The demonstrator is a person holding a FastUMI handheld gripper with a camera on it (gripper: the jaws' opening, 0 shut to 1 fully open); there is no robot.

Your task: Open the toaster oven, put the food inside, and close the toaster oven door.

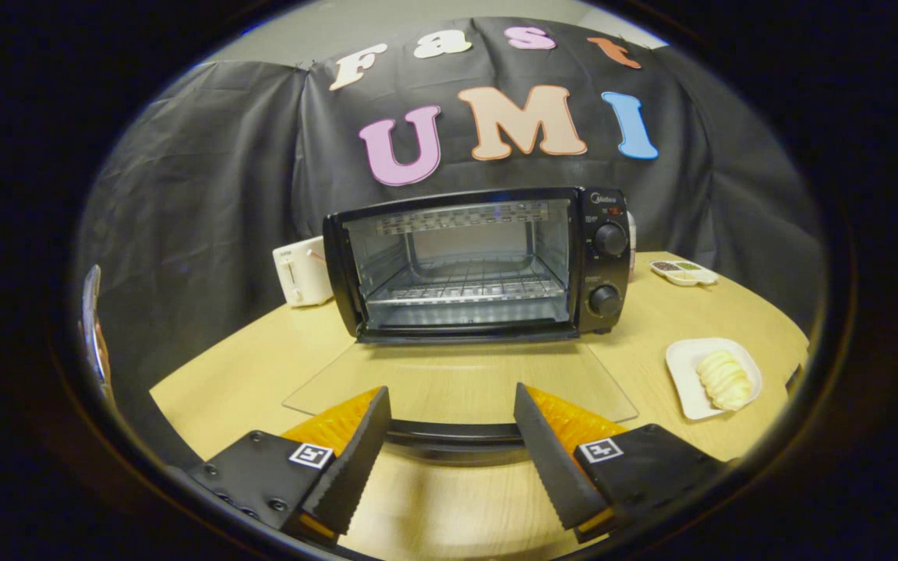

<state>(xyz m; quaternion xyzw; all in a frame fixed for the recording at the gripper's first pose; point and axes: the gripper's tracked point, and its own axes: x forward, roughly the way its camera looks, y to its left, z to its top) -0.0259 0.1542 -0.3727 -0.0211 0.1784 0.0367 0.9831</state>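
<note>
**Oven door down, food waits on its plate**

A toaster oven (480,265) stands open at the far side of a wooden table (262,366), its glass door (461,382) folded flat toward the camera and its wire rack (468,290) bare. The gripper (453,413) hovers near, fingers spread wide and holding nothing, with the door's dark handle (453,432) lying between them. To the right, well apart from the oven, a pale ridged pastry (724,379) rests on a white square plate (687,374). A white toaster (302,270) sits just left of the oven; a small condiment dish (684,272) lies far right.
</note>
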